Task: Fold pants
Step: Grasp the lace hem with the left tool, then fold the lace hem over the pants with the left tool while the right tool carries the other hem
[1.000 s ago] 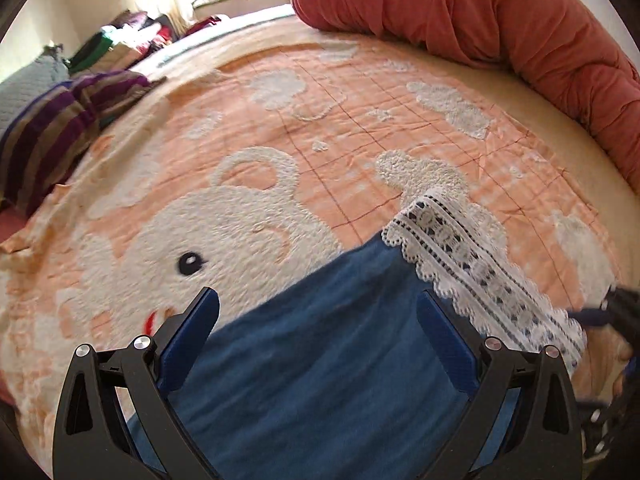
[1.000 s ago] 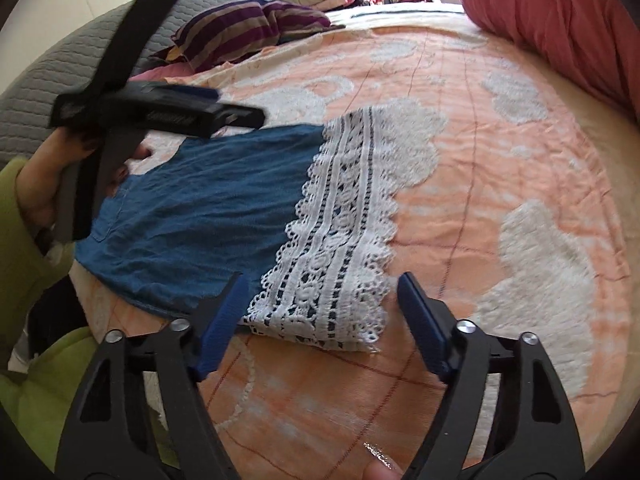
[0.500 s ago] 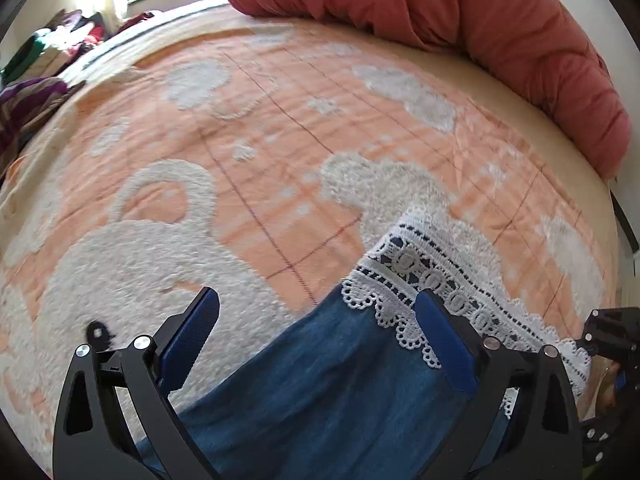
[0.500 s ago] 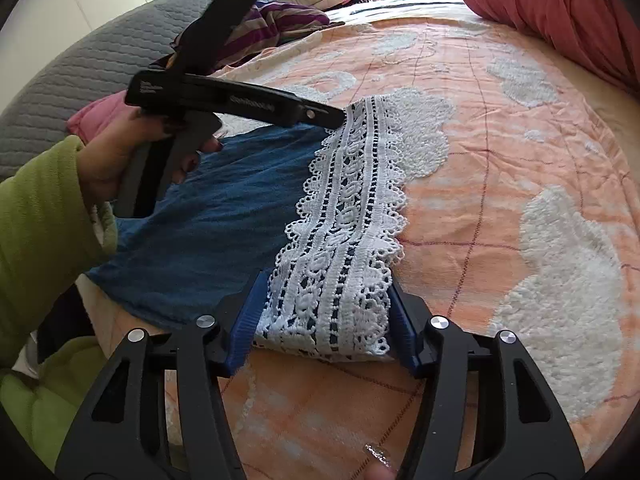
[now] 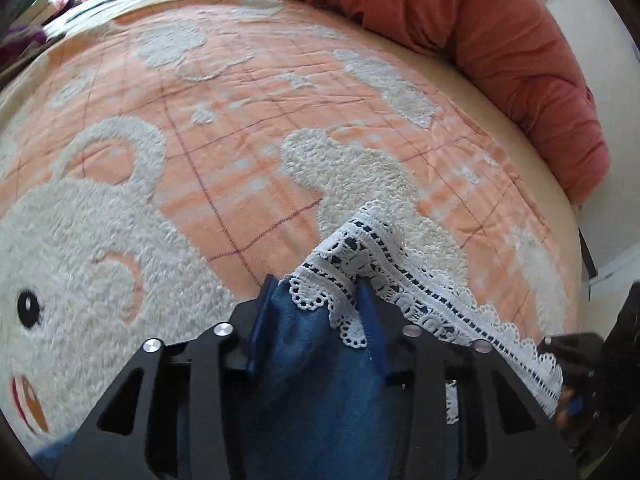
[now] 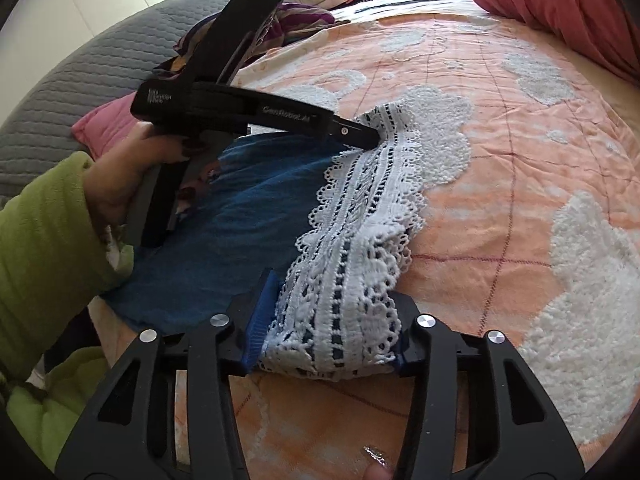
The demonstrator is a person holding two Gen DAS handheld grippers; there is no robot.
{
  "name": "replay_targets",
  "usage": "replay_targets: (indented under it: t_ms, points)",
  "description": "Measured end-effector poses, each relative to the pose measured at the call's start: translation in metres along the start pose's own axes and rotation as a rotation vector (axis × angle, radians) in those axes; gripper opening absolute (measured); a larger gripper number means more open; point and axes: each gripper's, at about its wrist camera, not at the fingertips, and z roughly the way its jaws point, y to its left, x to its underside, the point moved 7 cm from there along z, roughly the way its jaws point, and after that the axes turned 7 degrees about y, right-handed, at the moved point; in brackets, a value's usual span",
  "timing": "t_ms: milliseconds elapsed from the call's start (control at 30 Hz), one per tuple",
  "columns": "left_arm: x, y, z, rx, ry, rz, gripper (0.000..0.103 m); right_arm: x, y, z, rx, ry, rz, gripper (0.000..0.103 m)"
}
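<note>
The pants [image 6: 248, 216] are blue denim with a wide white lace hem [image 6: 372, 208], lying on an orange blanket on a bed. My left gripper [image 5: 316, 320] is shut on the far corner of the hem, where denim meets lace [image 5: 352, 264]. It also shows in the right wrist view [image 6: 372, 134], pinching the lace edge. My right gripper [image 6: 328, 332] is shut on the near end of the lace hem, which bunches between its blue pads. It shows at the right edge of the left wrist view [image 5: 576, 392].
The orange blanket [image 5: 248, 168] with white fleecy bear shapes covers the bed. A red bolster [image 5: 500, 40] runs along the far right side. Striped and piled clothes [image 6: 304, 12] and a grey quilted cover [image 6: 80, 80] lie at the far left.
Both grippers have closed on the lace hem, left on the far corner and right on the near end. The left gripper moved forward to the hem edge, and the hem now bunches and lifts.
</note>
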Motion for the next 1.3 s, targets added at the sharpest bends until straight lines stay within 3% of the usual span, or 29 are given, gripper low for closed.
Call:
replay_targets:
  t_ms: [67,233,467,833,1067,1167,1300]
  points:
    - [0.002,-0.002,-0.001,0.019,-0.003,0.001,0.023,-0.001,0.002,0.000,-0.004,0.006,-0.009,0.032]
    - [0.008,0.002,-0.013,0.059,-0.069,-0.027,0.015,-0.007,0.014,-0.001,-0.023,-0.001,-0.036,0.022]
    - [0.021,0.012,-0.065,0.126,-0.214,-0.050,0.014,-0.030,0.061,-0.016,-0.052,-0.054,-0.179,0.021]
    - [0.076,0.076,-0.139,0.066,-0.333,-0.187,0.014,-0.044,0.154,0.006,-0.130,-0.036,-0.408,0.021]
    - [0.118,0.134,-0.158,0.065,-0.400,-0.365,0.016,-0.036,0.199,0.041,-0.141,0.042,-0.495,0.021]
    - [0.144,0.163,-0.181,0.076,-0.474,-0.485,0.016,-0.028,0.221,0.050,-0.153,0.065,-0.547,0.021]
    - [0.177,0.183,-0.210,0.052,-0.545,-0.569,0.017,-0.005,0.253,0.064,-0.139,0.102,-0.661,0.021]
